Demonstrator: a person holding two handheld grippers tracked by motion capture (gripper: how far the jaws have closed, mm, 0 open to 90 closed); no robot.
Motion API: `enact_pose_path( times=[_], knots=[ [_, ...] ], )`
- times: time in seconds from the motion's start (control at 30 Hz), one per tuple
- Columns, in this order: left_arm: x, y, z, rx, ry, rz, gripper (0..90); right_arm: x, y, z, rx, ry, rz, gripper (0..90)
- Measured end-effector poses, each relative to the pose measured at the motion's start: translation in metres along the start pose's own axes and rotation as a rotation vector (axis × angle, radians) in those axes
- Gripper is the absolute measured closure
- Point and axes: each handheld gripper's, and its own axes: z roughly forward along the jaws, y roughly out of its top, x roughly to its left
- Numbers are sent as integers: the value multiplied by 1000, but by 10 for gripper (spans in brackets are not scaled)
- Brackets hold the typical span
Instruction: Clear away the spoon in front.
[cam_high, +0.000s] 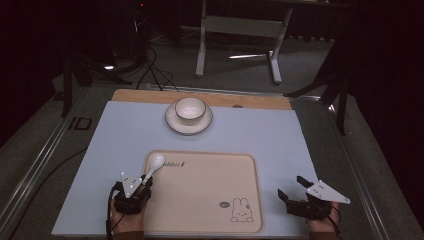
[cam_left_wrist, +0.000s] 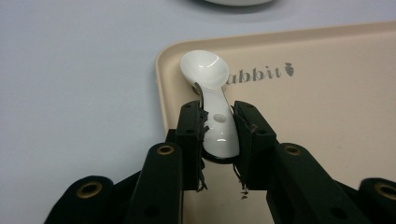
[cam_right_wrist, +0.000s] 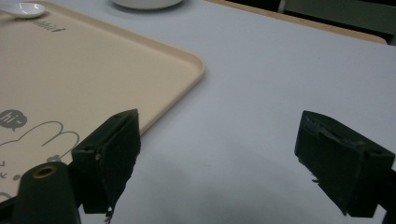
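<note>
We judge the glazed spoon (cam_left_wrist: 212, 100) slippery, brittle; left claw (cam_left_wrist: 218, 135) clamps its handle at the tray (cam_left_wrist: 327, 116) corner; right claw (cam_right_wrist: 233, 158) gapes.

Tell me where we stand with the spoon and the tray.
Done: the left hand-held gripper is shut on the white spoon by its handle, its bowl over the tray's far left corner. In hand: that grip only. The right hand-held gripper sits open beside the tray's right edge. Likely left: the spoon isn't yet released, and the bowl on its saucer sits untouched beyond the tray.
</note>
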Motion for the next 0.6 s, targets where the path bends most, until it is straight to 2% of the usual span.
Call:
enact_pose_path(
  times=[0.1,0.3,0.47,0.6],
  knots=[
    [0,0,0,11,-13,5,723,0,0,0,0,0,0,142],
    [-2,0,0,17,-28,18,643,0,0,0,-1,0,-1,142],
    [-1,3,-2,-5,-20,-4,560,0,0,0,-1,-1,-1,142],
    [1,11,-6,-35,-41,6,499,0,0,0,-1,-1,-1,142]
  ],
)
